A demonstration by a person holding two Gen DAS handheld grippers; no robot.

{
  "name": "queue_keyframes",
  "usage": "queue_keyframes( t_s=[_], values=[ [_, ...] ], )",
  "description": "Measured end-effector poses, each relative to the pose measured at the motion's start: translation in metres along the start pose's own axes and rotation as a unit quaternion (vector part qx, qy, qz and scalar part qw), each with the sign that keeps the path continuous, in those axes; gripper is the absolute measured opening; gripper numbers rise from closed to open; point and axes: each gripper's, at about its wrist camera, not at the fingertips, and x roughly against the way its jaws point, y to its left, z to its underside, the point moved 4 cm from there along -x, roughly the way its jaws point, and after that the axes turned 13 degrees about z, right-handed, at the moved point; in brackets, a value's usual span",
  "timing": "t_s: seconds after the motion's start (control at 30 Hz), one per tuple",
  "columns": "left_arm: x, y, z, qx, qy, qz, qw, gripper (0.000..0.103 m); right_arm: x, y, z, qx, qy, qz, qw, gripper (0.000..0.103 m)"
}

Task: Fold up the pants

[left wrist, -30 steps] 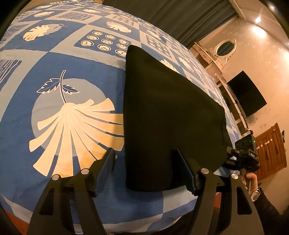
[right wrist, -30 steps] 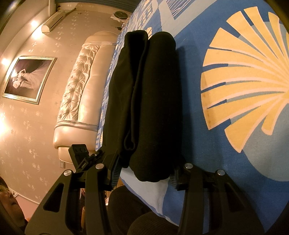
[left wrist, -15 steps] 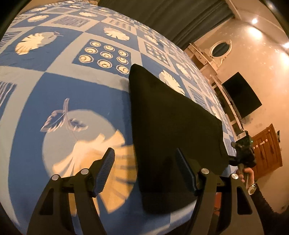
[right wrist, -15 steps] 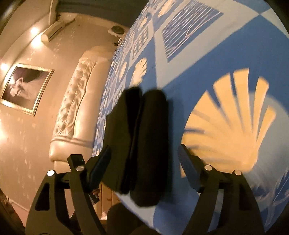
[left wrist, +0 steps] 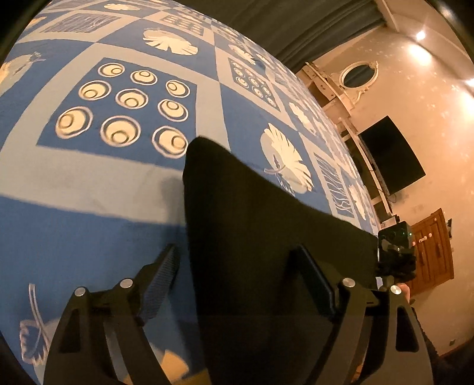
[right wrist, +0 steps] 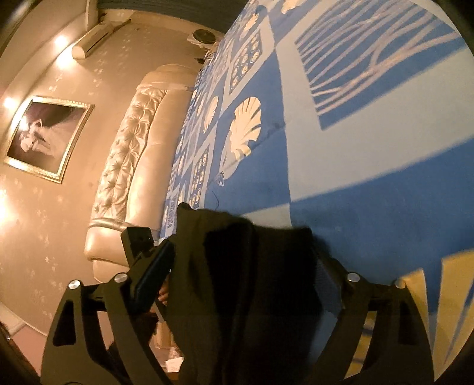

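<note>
Folded black pants [left wrist: 251,207] lie flat on the blue patterned bed cover [left wrist: 89,222], one far corner beside the patch of circles. My left gripper [left wrist: 235,251] reaches over their near end and its jaws are opening. Its left finger [left wrist: 166,275] stands off the cloth edge over the cover, its right finger [left wrist: 314,284] above the cloth. My right gripper [left wrist: 395,245] sits at the pants' right corner. In the right wrist view the pants [right wrist: 237,296] fill the gap of the right gripper [right wrist: 243,251], jaws wide, right finger partly hidden. The left gripper [right wrist: 137,237] shows beside them.
A cream tufted headboard [right wrist: 127,165] ends the bed, under a framed picture [right wrist: 47,136] and an air conditioner [right wrist: 94,38]. Beyond the other side are a dark screen [left wrist: 391,160], a wooden cabinet [left wrist: 432,251] and dark curtains [left wrist: 296,26]. The cover stretches far ahead.
Both grippers have moved forward over the bed, so the pants now run deep between their fingers. Both pairs of jaws stand wider. The pants stay by the circle patch.
</note>
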Motion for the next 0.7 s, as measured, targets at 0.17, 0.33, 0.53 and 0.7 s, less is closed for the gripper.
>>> queue_keyframes(
  t_s=[0.17,0.33,0.53,0.7],
  values=[
    [-0.008,0.002,-0.008,-0.012,-0.005,-0.014,0.9998,0.050,-0.004,-0.003,-0.009,0.006,-0.011,0.022,1.000,0.032],
    [-0.010,0.006,-0.009,-0.014,-0.015,-0.014,0.9997,0.043,-0.008,-0.021,-0.015,-0.010,-0.012,0.014,1.000,0.032],
    [-0.003,0.002,-0.003,-0.026,-0.037,-0.023,0.9987,0.064,0.015,-0.039,0.003,-0.053,-0.030,-0.029,0.998,0.036],
    [0.011,-0.007,0.008,-0.034,-0.038,-0.083,0.9952,0.078,0.038,-0.058,0.021,-0.098,-0.041,-0.051,0.993,0.039]
  ],
)
